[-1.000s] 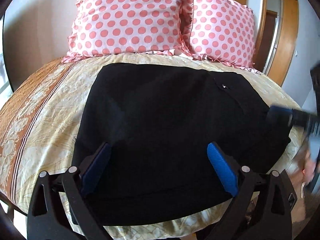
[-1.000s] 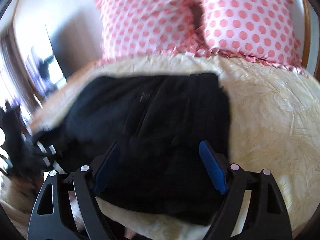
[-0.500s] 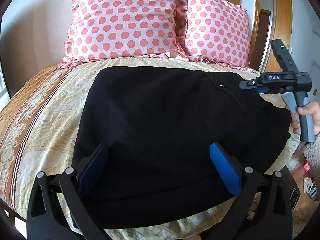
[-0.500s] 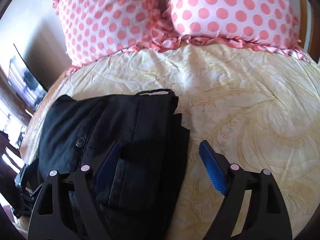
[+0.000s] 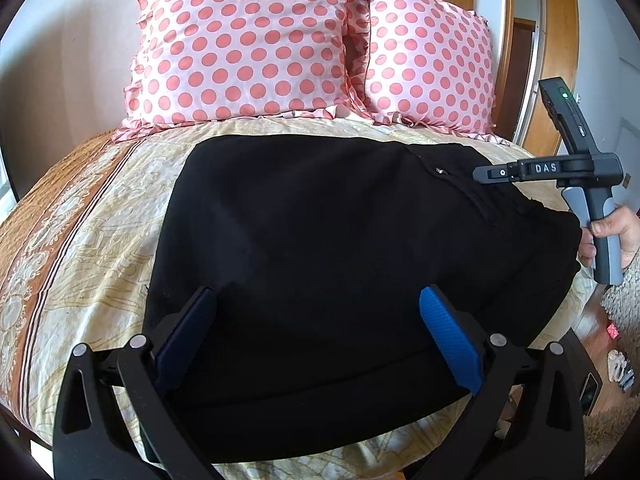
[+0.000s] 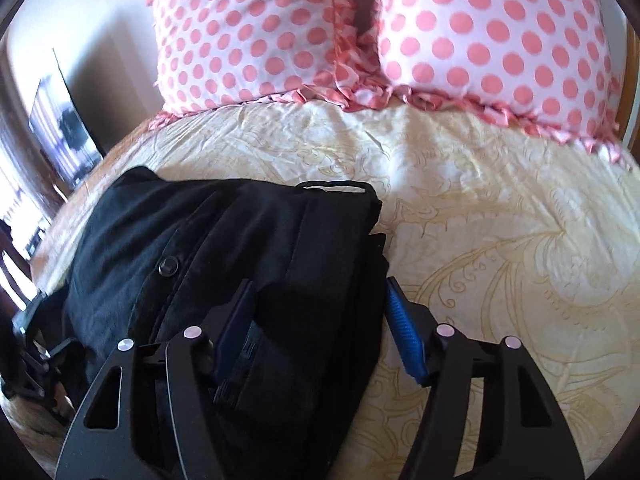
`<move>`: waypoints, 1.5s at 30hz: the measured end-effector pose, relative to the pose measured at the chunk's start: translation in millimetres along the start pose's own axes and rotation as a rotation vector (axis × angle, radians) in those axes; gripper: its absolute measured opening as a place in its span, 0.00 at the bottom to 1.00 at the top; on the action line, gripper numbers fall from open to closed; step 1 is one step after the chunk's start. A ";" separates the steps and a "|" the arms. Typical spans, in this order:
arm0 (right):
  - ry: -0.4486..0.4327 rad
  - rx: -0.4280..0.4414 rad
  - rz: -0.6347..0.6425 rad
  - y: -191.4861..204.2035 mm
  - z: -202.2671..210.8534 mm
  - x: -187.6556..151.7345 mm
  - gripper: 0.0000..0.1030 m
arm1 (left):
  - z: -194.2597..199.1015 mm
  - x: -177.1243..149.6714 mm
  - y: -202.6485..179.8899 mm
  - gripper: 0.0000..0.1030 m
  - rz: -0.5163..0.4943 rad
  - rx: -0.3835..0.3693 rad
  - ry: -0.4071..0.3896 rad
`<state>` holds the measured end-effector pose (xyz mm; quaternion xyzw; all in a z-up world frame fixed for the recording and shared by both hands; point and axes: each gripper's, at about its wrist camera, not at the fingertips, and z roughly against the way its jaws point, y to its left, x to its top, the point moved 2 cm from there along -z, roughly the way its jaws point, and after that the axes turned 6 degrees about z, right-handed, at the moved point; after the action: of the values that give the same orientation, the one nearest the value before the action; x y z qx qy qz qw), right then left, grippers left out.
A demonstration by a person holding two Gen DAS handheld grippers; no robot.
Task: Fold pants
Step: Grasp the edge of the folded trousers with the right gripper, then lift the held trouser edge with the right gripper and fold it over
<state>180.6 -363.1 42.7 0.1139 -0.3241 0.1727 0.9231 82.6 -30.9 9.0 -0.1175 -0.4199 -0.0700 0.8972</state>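
Black pants (image 5: 320, 220) lie folded on the bed, the button and waistband end (image 6: 248, 248) to the right in the left wrist view. My left gripper (image 5: 316, 316) hovers open over the near end of the pants, blue pads (image 5: 448, 336) wide apart and off the cloth. My right gripper (image 6: 316, 316) straddles the right edge of the waistband; its jaws are closing with a thick fold of black cloth between them, and the right pad (image 6: 402, 332) sits just beside the cloth edge. A hand holds the right gripper (image 5: 486, 173) above the pants' right end.
Two pink polka-dot pillows (image 5: 248, 44) (image 6: 492, 36) lean at the head of the bed. The cream patterned bedspread (image 6: 500, 220) stretches right of the pants. A wooden door frame (image 5: 560, 60) and floor clutter (image 5: 616, 360) lie beyond the bed's right edge.
My right gripper has slid across the pants to their waistband edge and its jaws have narrowed around the fold. The left gripper has stayed put and open.
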 end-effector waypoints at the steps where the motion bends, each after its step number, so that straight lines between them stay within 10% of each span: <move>1: -0.006 -0.013 0.021 2.5 1.3 -1.1 0.64 | 0.1 0.0 -0.1 0.98 0.000 0.000 0.000; 8: -0.035 -0.025 0.108 13.9 7.9 -6.6 0.64 | -0.1 -0.2 -1.0 0.98 0.000 0.001 -0.001; 18: -0.004 0.132 -0.081 -20.3 -9.2 -5.8 0.67 | -0.4 0.1 -1.4 0.98 0.005 -0.006 0.006; 26: -0.057 0.089 0.058 4.6 6.1 -4.0 0.32 | 20.3 48.8 42.6 0.98 0.133 0.003 -0.029; 35: -0.011 0.157 -0.103 -23.7 -12.0 -5.0 0.56 | -34.6 104.6 107.4 0.92 0.268 -0.065 0.208; 45: -0.087 0.177 -0.021 -8.1 3.7 -0.1 0.22 | -70.2 109.3 97.0 0.88 0.220 -0.086 0.309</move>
<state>181.7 -371.8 44.7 0.2058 -0.3461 0.1861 0.8962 225.7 40.6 35.0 -0.1890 -0.2582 -0.0065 0.9474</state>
